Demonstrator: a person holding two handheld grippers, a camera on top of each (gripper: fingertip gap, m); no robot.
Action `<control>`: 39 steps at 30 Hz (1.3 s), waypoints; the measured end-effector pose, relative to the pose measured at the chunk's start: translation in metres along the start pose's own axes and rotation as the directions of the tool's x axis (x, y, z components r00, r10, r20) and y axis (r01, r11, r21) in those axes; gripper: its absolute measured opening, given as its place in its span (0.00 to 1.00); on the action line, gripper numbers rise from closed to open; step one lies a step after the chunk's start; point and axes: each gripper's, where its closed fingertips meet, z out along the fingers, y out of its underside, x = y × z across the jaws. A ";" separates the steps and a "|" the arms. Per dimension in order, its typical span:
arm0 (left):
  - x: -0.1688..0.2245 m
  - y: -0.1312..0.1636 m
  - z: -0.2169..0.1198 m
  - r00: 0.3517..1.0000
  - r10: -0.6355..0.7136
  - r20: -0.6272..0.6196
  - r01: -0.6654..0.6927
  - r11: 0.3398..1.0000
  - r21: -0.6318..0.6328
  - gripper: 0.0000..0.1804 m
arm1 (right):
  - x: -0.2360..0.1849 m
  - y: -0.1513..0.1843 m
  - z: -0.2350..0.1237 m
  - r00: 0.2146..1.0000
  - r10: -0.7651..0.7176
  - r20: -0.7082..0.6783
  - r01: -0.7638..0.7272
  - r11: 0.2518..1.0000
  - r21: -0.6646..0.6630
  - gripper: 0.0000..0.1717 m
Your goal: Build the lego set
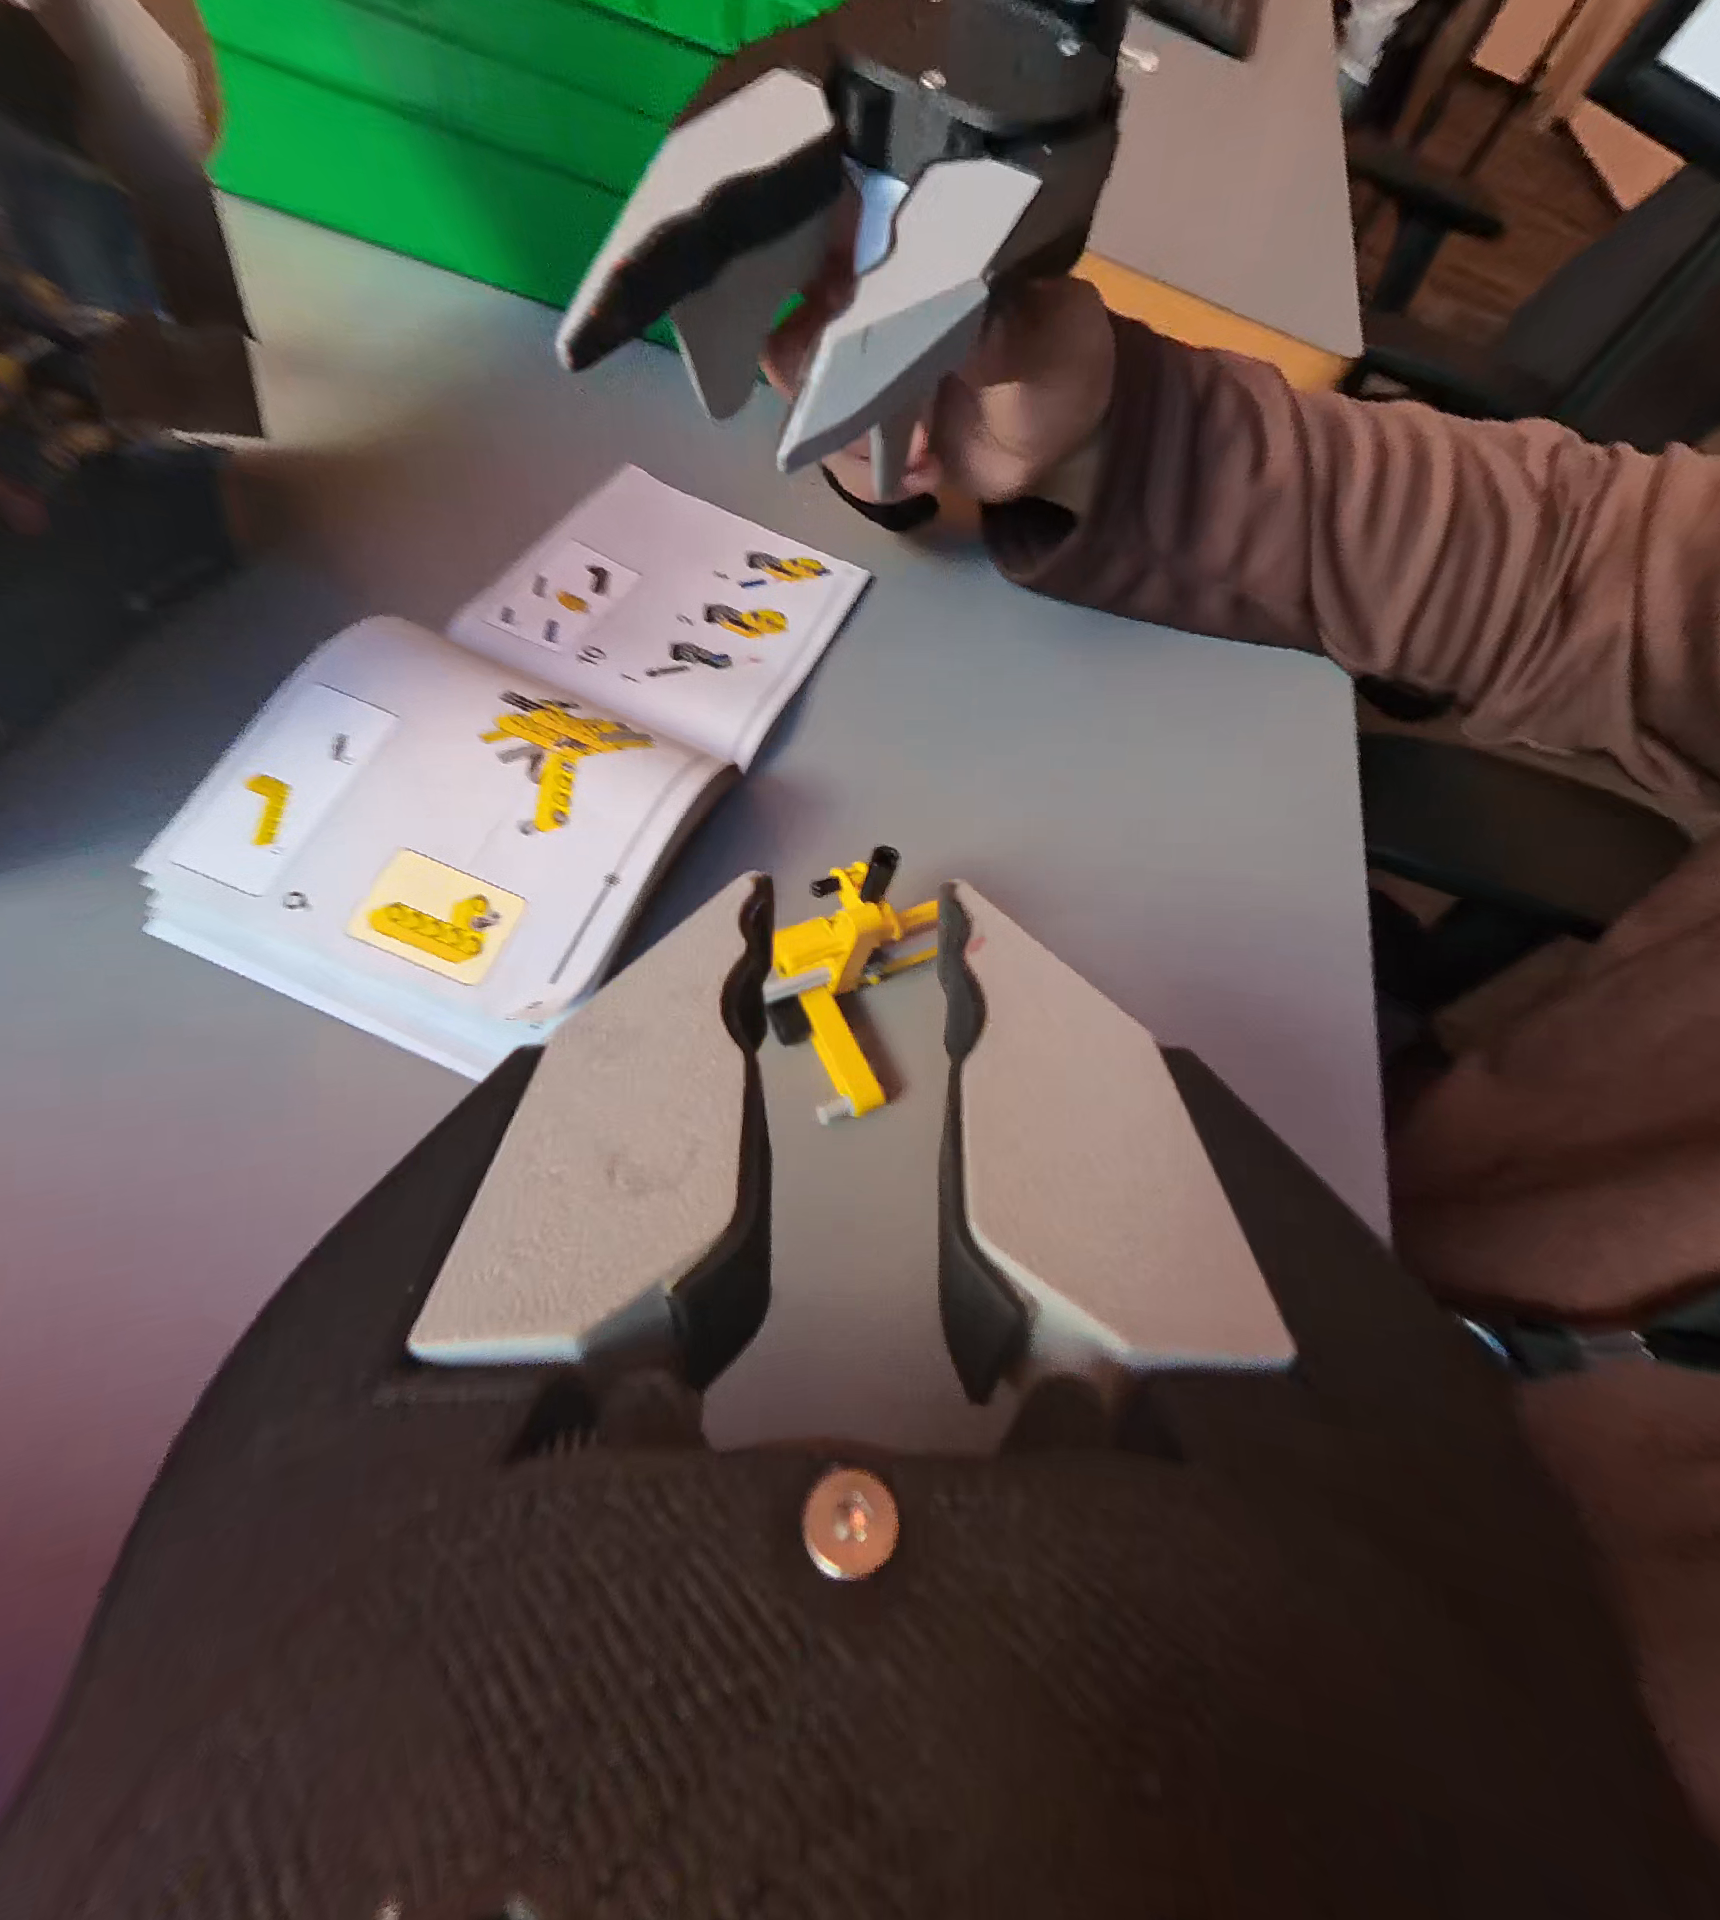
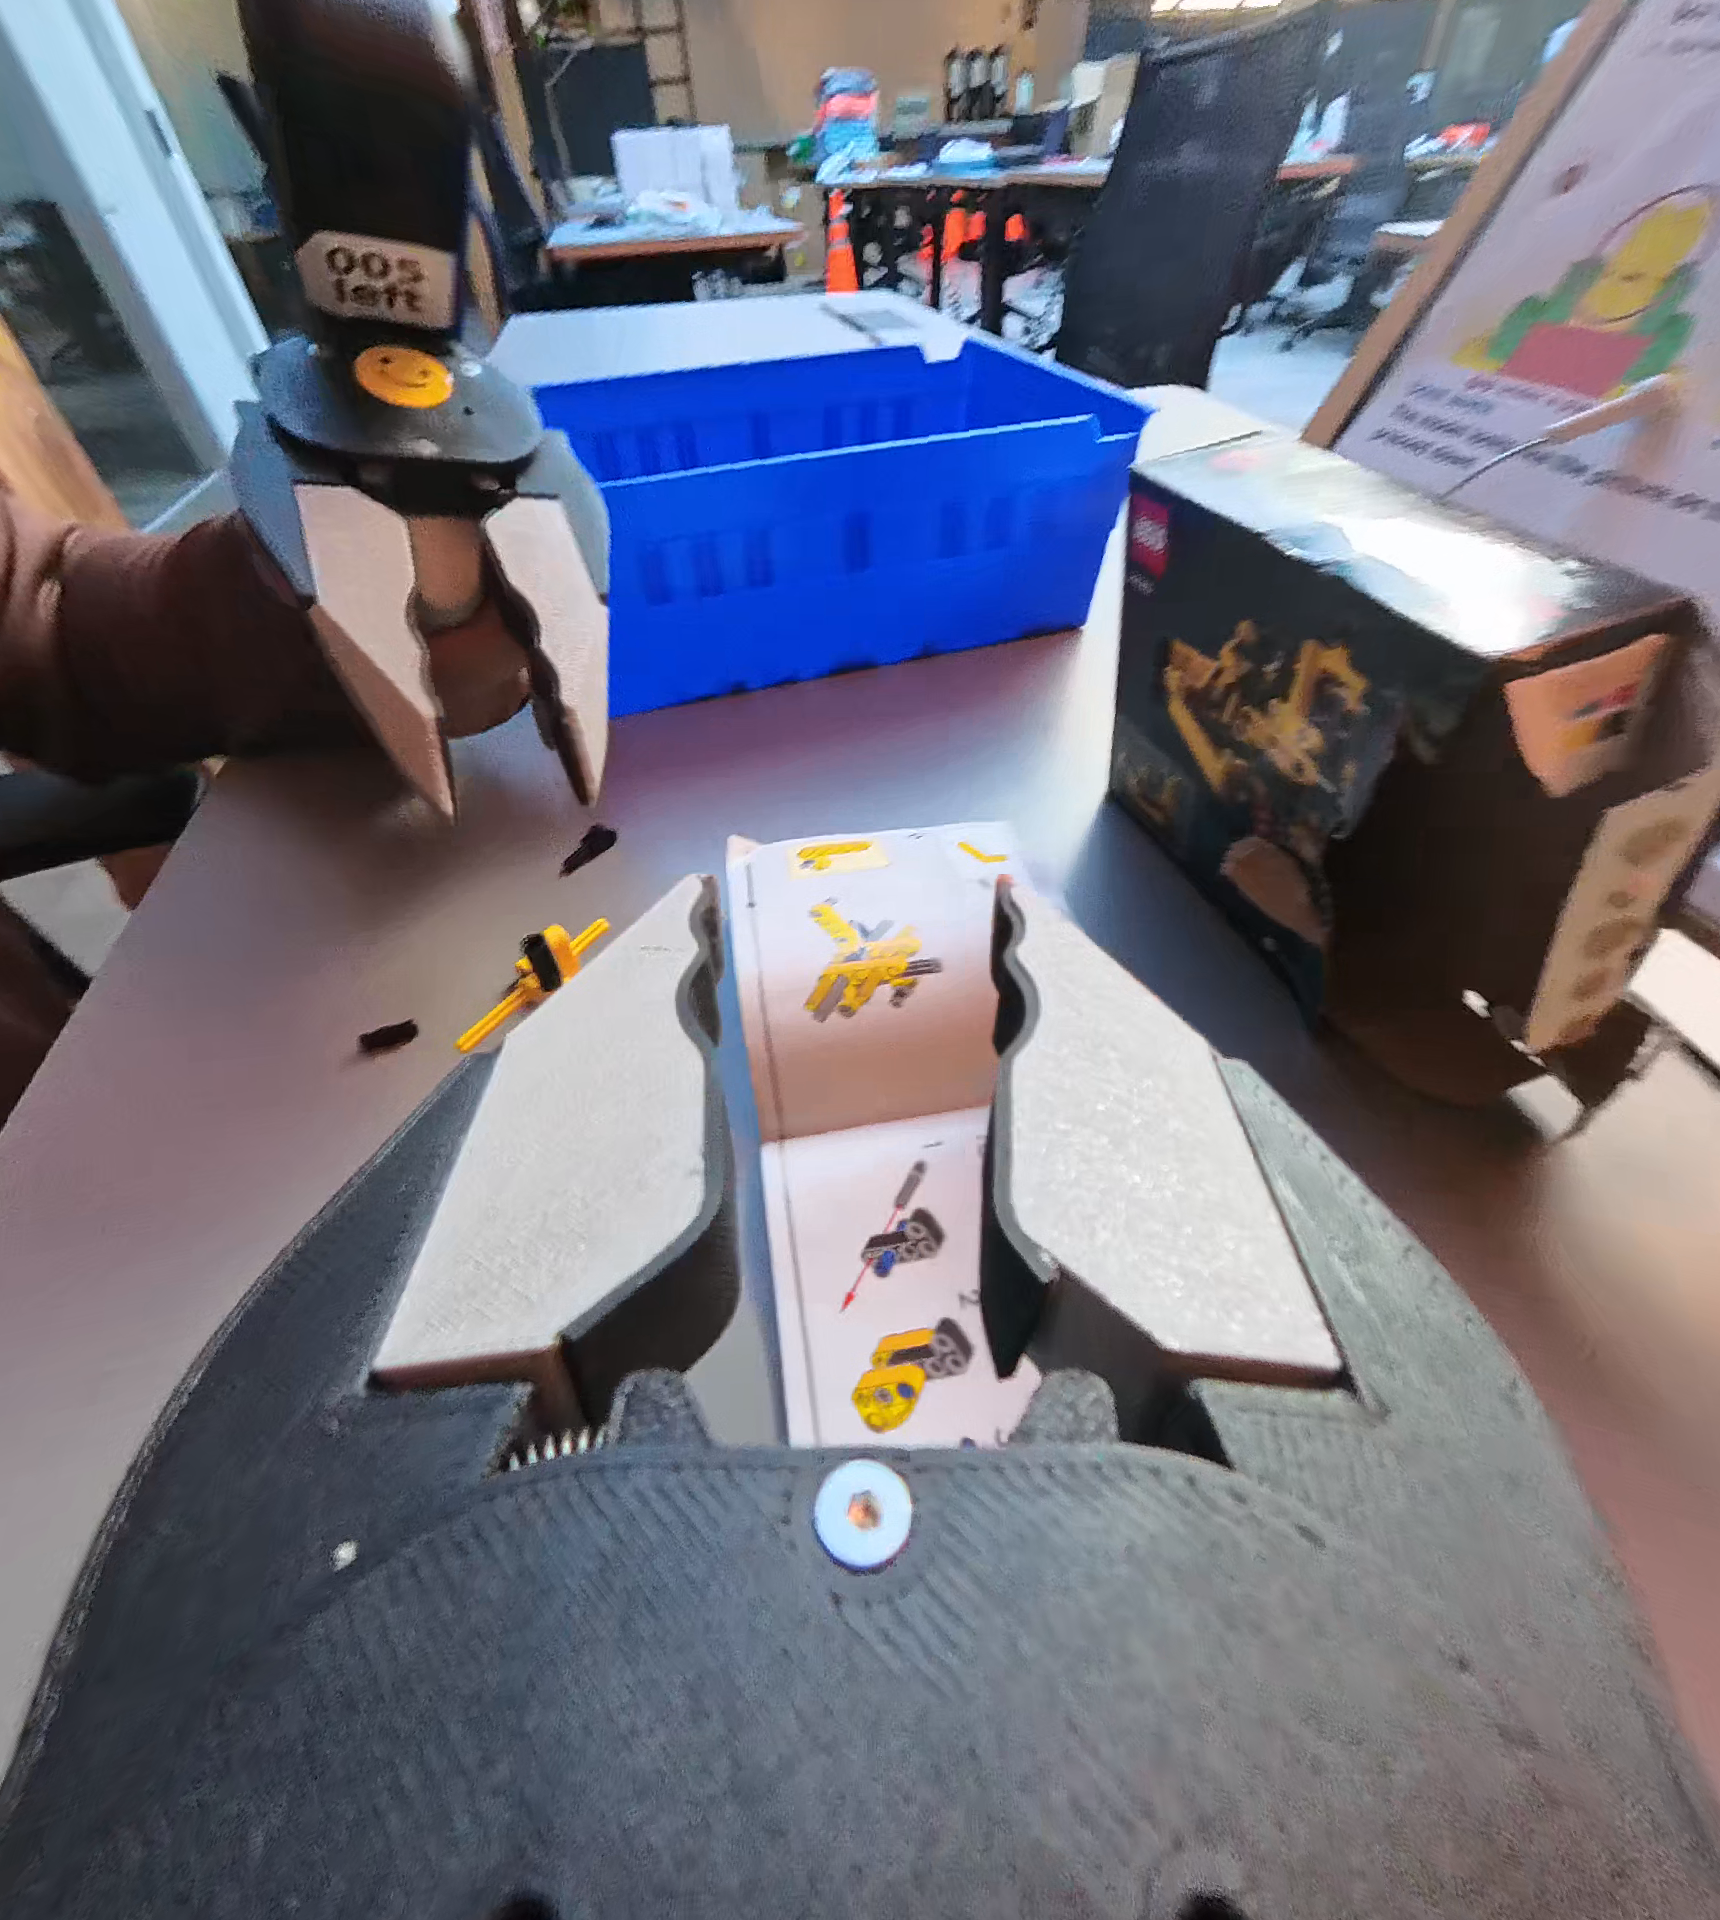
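My left gripper (image 1: 854,904) is open and grips nothing. It hovers over a small yellow brick assembly (image 1: 840,971) with a grey axle and black pins, which lies on the grey table (image 1: 1095,790). In the right wrist view the left gripper (image 2: 515,802) hangs above the table, clear of the assembly (image 2: 534,971). Two small black pieces (image 2: 588,847) (image 2: 388,1036) lie near it. My right gripper (image 2: 854,888) is open and empty above an open instruction booklet (image 2: 866,1039). It also shows raised in the left wrist view (image 1: 690,405).
The booklet (image 1: 482,790) lies left of the assembly. A dark set box (image 2: 1355,748) stands at the right, a blue bin (image 2: 835,540) behind. Green boxes (image 1: 440,135) stand at the far side. The table's edge (image 1: 1360,935) runs close to the assembly. A person's sleeve (image 1: 1458,582) reaches in.
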 end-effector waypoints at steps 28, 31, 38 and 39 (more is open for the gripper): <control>-0.017 -0.030 -0.011 0.990 -0.031 0.140 0.004 0.982 0.191 0.42 | 0.079 0.020 -0.013 0.816 -0.195 -0.544 0.104 0.975 -0.194 0.27; -0.013 -0.032 -0.011 0.987 0.025 0.160 -0.056 0.980 0.193 0.39 | 0.078 0.015 -0.015 0.794 -0.221 -0.566 0.127 0.971 -0.201 0.25; -0.018 -0.040 -0.017 0.981 0.007 0.194 -0.058 0.964 0.258 0.39 | 0.080 0.017 -0.016 0.742 -0.304 -0.598 0.168 0.947 -0.273 0.23; -0.021 -0.043 -0.020 0.980 -0.010 0.197 -0.047 0.958 0.281 0.39 | 0.079 0.017 -0.016 0.748 -0.293 -0.595 0.162 0.951 -0.265 0.23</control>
